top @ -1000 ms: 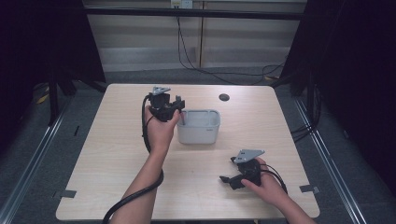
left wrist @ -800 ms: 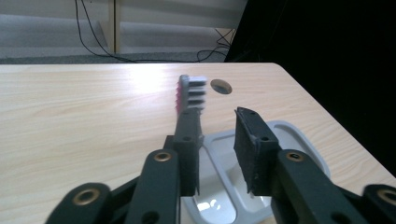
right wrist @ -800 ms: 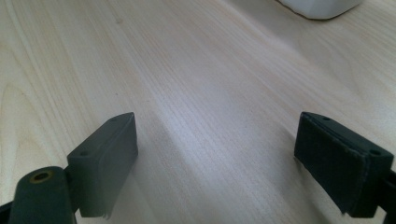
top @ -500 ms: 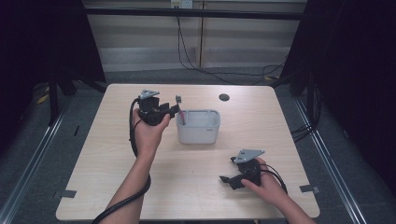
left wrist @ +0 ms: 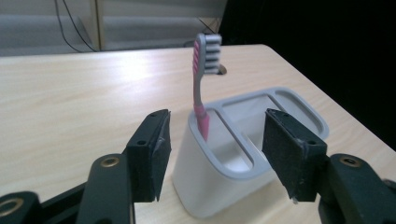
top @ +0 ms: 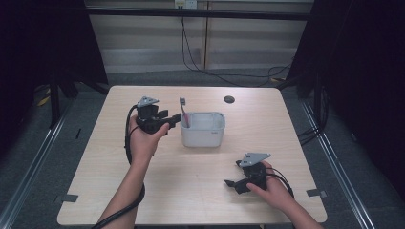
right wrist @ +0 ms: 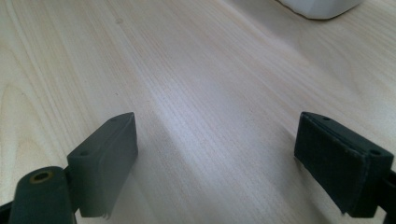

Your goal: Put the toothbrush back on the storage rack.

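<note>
While the left gripper (top: 173, 120) hangs w/ jaws just opening, nothing pinched, we see the toothbrush (left wrist: 201, 79) upright in the holder (top: 203, 129) near the table (top: 119, 191) centre: light, stiff, slick; grab the neck. Right gripper (top: 237, 182) spread, front-right.

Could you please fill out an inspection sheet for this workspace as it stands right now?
Surface: light wooden table, with a small dark round spot near the far edge.
Job's things: pink-and-grey toothbrush standing upright in the end slot of the grey holder.
Clutter: nothing seen.
Grippers: left gripper has just been opening, jaws apart beside the holder, nothing gripped; right gripper open, low over bare table.
Cables: black cable trailing from the left gripper.
Surroundings: dark curtains, wall cables, grey floor.
</note>
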Motion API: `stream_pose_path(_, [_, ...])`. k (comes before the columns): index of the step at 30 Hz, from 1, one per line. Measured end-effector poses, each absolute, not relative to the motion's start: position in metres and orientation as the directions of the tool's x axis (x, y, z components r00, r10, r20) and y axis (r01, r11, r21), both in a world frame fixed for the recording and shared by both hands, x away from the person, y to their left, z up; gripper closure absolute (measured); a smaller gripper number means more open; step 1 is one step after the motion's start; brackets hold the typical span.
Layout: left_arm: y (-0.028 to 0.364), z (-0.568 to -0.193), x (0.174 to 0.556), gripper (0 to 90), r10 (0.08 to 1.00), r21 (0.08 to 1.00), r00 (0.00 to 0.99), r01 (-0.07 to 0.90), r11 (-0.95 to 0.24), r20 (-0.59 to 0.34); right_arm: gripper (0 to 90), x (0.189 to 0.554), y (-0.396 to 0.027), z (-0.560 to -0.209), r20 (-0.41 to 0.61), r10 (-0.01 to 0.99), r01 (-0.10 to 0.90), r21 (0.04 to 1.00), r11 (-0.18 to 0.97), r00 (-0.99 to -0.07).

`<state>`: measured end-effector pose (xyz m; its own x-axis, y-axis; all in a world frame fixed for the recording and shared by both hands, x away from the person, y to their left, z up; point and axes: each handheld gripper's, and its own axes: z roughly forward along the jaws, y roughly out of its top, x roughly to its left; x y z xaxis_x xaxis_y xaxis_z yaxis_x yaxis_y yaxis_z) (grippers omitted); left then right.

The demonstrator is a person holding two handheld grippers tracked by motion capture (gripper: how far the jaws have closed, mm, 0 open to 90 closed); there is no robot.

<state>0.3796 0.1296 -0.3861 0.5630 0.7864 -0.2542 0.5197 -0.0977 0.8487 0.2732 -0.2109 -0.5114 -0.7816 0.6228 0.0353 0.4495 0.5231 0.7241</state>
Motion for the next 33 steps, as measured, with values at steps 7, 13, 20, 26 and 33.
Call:
stream_pose_path(7, [0.142, -0.393, 0.377, 34.7, 0.792, 0.860, 0.569, 0.497, -0.117, -0.221, 12.8, 0.273, -0.211, -0.511, 0.035, 0.623, 0.449, 0.724, 0.523, -0.782])
stream_pose_path(13, [0.153, -0.398, 0.374, 31.5, 0.786, 0.855, 0.574, 0.505, -0.120, -0.229, 12.8, 0.273, -0.211, -0.511, 0.036, 0.623, 0.450, 0.724, 0.523, -0.781])
stream_pose_path(20, [0.158, -0.402, 0.371, 28.9, 0.784, 0.853, 0.577, 0.507, -0.125, -0.229, 12.8, 0.273, -0.211, -0.511, 0.036, 0.624, 0.451, 0.724, 0.523, -0.781])
stream_pose_path(26, [0.163, -0.407, 0.369, 27.2, 0.783, 0.848, 0.579, 0.512, -0.136, -0.224, 12.8, 0.273, -0.211, -0.511, 0.035, 0.623, 0.450, 0.724, 0.523, -0.782])
stream_pose_path(33, [0.169, -0.412, 0.366, 26.0, 0.779, 0.843, 0.585, 0.517, -0.147, -0.223, 12.8, 0.273, -0.211, -0.511, 0.035, 0.623, 0.450, 0.724, 0.523, -0.781])
